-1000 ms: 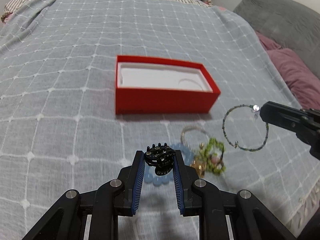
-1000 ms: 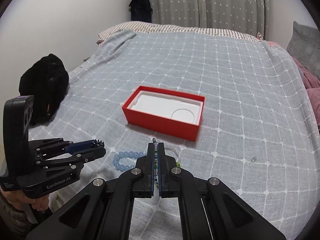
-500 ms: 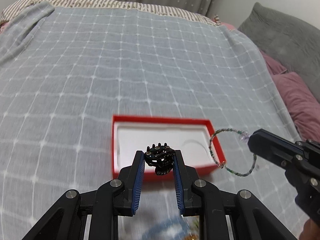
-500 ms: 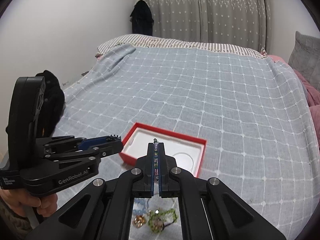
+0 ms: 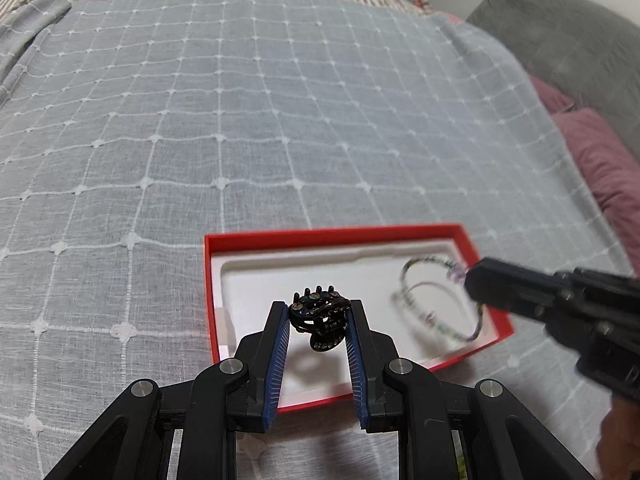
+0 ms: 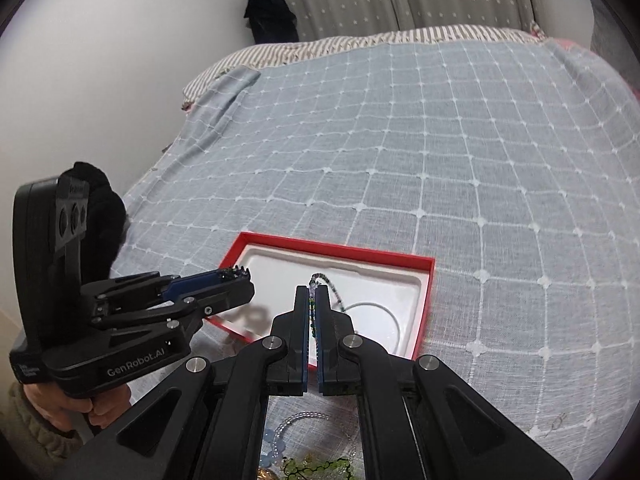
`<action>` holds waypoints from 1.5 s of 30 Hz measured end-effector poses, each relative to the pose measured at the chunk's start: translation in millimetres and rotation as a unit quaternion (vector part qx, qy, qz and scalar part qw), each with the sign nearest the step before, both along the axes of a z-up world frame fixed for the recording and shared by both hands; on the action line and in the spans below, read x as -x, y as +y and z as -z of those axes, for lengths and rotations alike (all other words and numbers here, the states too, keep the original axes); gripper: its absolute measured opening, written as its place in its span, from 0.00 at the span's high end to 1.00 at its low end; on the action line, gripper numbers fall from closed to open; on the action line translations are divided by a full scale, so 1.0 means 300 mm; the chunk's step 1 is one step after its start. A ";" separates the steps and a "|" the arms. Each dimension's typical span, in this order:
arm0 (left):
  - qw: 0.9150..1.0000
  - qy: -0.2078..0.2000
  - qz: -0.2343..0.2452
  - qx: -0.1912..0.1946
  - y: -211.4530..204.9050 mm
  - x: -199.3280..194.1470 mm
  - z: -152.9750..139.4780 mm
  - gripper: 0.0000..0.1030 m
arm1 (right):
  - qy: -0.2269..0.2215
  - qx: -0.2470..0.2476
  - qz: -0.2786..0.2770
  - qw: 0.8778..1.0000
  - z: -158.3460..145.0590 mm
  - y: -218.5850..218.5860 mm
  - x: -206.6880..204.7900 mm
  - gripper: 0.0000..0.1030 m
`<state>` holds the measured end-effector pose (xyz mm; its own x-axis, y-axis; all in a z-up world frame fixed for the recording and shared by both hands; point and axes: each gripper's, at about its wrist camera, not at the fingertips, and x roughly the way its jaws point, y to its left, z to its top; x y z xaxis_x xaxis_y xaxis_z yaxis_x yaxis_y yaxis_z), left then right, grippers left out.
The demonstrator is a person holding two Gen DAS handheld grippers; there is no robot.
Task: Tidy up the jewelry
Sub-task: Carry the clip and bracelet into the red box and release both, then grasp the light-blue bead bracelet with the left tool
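Observation:
A red box [image 5: 400,232] with a white tray insert lies on the bed; it also shows in the right wrist view [image 6: 428,292]. My left gripper [image 5: 318,312] is shut on a black jewelled hair claw [image 5: 318,314] and holds it above the box's near left part. My right gripper [image 6: 312,294] is shut on a thin beaded bracelet [image 5: 436,300], which hangs over the box's right half. The left gripper also shows in the right wrist view [image 6: 236,280]. Blue bead, green bead and clear bead jewelry [image 6: 304,464] lies on the bedspread under my right gripper.
A grey checked bedspread [image 5: 260,100] covers the bed. Pink and grey pillows [image 5: 600,160] lie at the right. A black bundle [image 6: 100,208] sits off the bed's left edge. A small item [image 6: 556,424] lies on the cover at the right.
Both grippers have moved forward from the jewelry pile to above the red box, carrying the hair claw and the bracelet. The box now lies directly below them.

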<state>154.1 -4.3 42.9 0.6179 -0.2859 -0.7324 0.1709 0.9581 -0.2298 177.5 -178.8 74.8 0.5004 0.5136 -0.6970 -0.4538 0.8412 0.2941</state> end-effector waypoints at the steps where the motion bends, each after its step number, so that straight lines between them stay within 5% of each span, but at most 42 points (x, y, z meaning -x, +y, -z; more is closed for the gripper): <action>1: 1.000 0.003 -0.001 -0.002 -0.001 -0.003 0.008 0.78 | 0.003 -0.002 0.005 1.000 0.002 -0.004 -0.006 0.98; 5: 1.000 -0.003 0.000 -0.007 0.000 -0.003 0.010 0.76 | 0.003 -0.009 0.010 1.000 -0.001 -0.009 -0.010 0.95; 11: 1.000 -0.014 -0.012 0.002 0.043 0.008 -0.023 0.59 | -0.005 -0.004 0.021 1.000 -0.036 -0.020 0.014 0.83; 20: 0.998 -0.018 -0.042 0.033 0.137 0.055 -0.063 0.58 | -0.027 0.013 0.044 0.999 -0.113 -0.088 0.131 0.80; 25: 0.999 -0.005 -0.041 0.014 0.125 0.122 -0.041 0.58 | -0.015 0.011 0.041 0.999 -0.119 -0.090 0.178 0.66; 33: 0.999 0.032 0.007 -0.004 0.055 0.208 0.014 0.52 | 0.013 0.033 0.048 0.998 -0.054 -0.097 0.221 0.64; 45: 0.997 0.069 0.012 -0.029 0.026 0.292 0.085 0.52 | 0.039 0.039 0.055 0.997 -0.040 -0.127 0.284 0.64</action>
<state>66.5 3.4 17.4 0.5026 -0.2548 -0.8261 0.1650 0.9663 -0.1976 92.3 -216.7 86.6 0.4942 0.4004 -0.7716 -0.3351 0.9067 0.2559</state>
